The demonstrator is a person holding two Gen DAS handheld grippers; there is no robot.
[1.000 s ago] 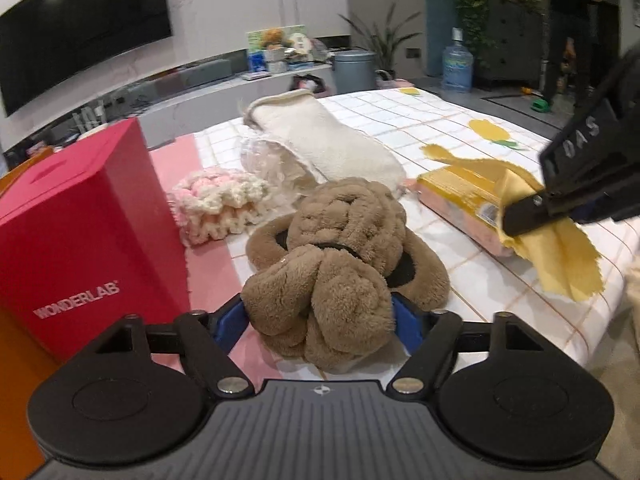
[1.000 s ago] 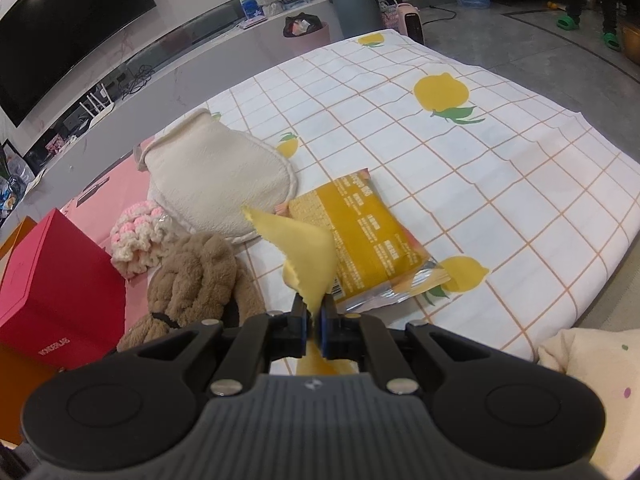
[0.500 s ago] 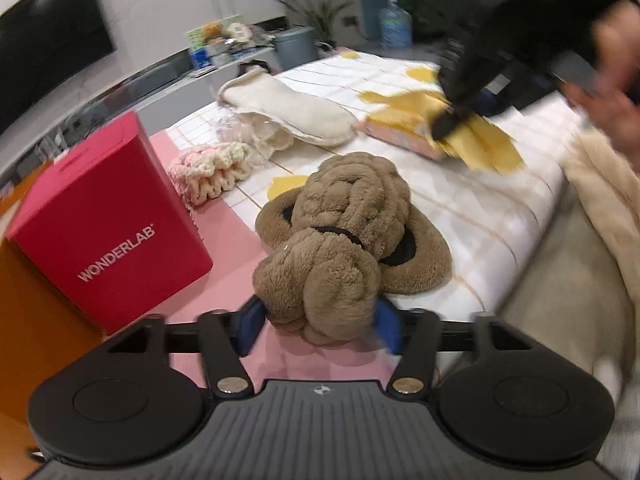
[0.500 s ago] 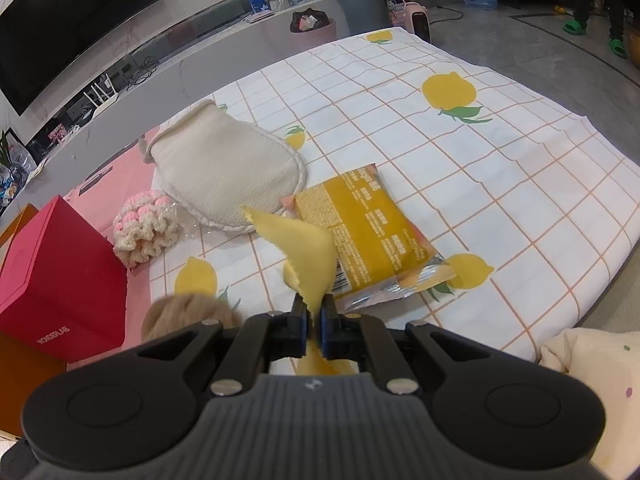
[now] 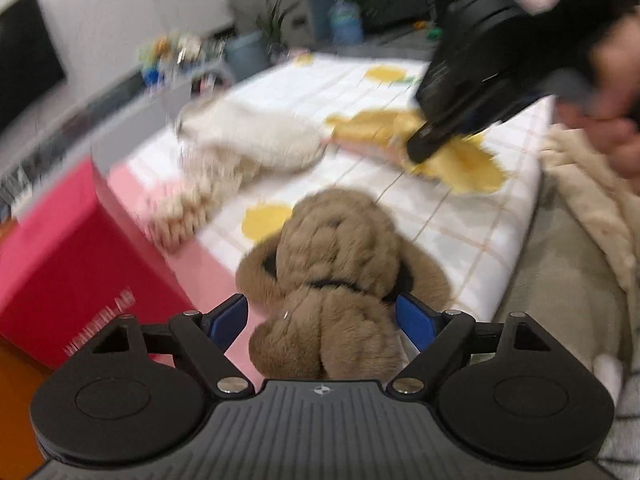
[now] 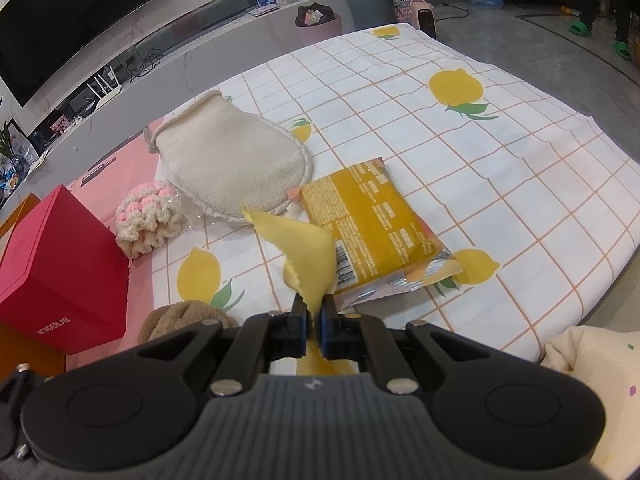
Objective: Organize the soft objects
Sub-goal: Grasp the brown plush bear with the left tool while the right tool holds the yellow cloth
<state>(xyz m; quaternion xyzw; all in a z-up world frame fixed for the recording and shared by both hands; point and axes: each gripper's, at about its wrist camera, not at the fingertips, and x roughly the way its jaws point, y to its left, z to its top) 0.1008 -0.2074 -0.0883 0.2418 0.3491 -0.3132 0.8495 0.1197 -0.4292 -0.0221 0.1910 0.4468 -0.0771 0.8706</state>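
Observation:
A brown plush toy (image 5: 332, 264) lies at the near edge of the lemon-print sheet (image 6: 480, 152), partly on the pink cover. My left gripper (image 5: 320, 320) straddles its near end; the jaws are opening and the blue pads (image 5: 228, 320) stand off the fur. The toy's top also shows in the right wrist view as the brown plush (image 6: 180, 316). My right gripper (image 6: 315, 320) is shut on a yellow cloth (image 6: 304, 252), which curls up above the fingers and hangs below them. In the blurred left wrist view that right gripper (image 5: 424, 148) holds the cloth (image 5: 468, 164) over the sheet.
A red box (image 6: 56, 272) stands at the left edge. A cream mitt (image 6: 236, 160), a pink-and-cream crocheted piece (image 6: 148, 216) and a yellow snack packet (image 6: 372, 232) lie mid-sheet. A cream blanket (image 6: 592, 360) lies off the near right corner. A hand (image 5: 616, 92) holds the right gripper.
The brown plush came toward the sheet's near edge with the left gripper, whose jaws then spread off it. The left view swung and blurred. The right gripper kept still with the cloth.

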